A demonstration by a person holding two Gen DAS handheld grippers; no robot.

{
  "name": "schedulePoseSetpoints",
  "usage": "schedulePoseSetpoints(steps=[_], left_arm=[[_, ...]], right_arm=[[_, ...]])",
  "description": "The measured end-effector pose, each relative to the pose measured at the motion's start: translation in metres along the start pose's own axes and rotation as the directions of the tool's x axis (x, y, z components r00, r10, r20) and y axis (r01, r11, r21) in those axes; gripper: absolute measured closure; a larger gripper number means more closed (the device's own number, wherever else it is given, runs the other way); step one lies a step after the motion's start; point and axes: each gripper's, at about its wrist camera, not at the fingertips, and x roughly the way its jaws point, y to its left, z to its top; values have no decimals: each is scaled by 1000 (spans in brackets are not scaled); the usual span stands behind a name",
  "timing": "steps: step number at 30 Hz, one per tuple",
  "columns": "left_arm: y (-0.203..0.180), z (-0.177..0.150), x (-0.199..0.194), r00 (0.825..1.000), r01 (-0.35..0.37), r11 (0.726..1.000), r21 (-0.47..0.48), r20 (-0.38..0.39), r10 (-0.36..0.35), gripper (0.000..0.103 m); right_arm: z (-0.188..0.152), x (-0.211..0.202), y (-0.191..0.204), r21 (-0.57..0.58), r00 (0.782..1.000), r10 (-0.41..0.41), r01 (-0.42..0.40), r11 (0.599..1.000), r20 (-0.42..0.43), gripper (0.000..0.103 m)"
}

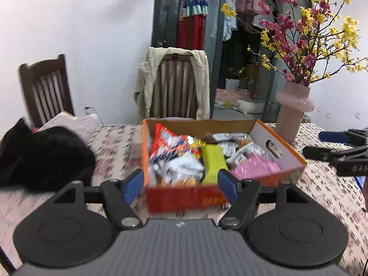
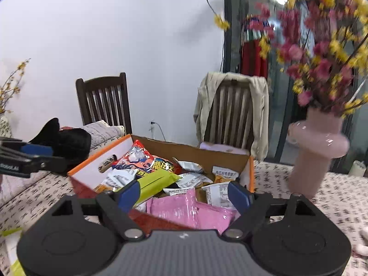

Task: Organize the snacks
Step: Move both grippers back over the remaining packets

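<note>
An orange cardboard box (image 1: 184, 197) stands on the table, filled with snack packets: a red chips bag (image 1: 165, 140), a green packet (image 1: 214, 161), a pink packet (image 1: 257, 168) and several white ones. My left gripper (image 1: 179, 177) is open in front of the box's near wall, with nothing between its blue pads. My right gripper (image 2: 184, 191) is open over the box's near corner, above the pink packet (image 2: 184, 209) and beside the green packet (image 2: 158, 181); its pads press on nothing. Each gripper shows at the edge of the other's view.
A pink vase (image 1: 292, 110) of red and yellow flowers stands right of the box, close to my right gripper. A black fluffy item (image 1: 46, 156) lies to the left. Two wooden chairs stand behind the table, one draped with a beige jacket (image 1: 174, 82). The tablecloth (image 1: 322, 195) is patterned.
</note>
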Motion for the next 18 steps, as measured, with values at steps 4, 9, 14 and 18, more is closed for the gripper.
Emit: schedulePoseSetpoints(steps=[4, 9, 14, 18], left_arm=[[4, -24, -39, 1000, -3, 1000, -24, -16, 2, 29], [8, -52, -77, 1000, 14, 998, -62, -12, -15, 22], [6, -84, -108, 1000, -25, 994, -105, 3, 25, 12], [4, -109, -137, 999, -50, 992, -118, -3, 50, 9]], right_arm=[[-15, -40, 15, -12, 1000, 12, -12, 1000, 8, 18], [-42, -83, 39, -6, 999, 47, -47, 999, 6, 11], [-76, -113, 70, 19, 999, 44, -44, 999, -25, 11], [-105, -142, 87, 59, 997, 59, -56, 997, -45, 11]])
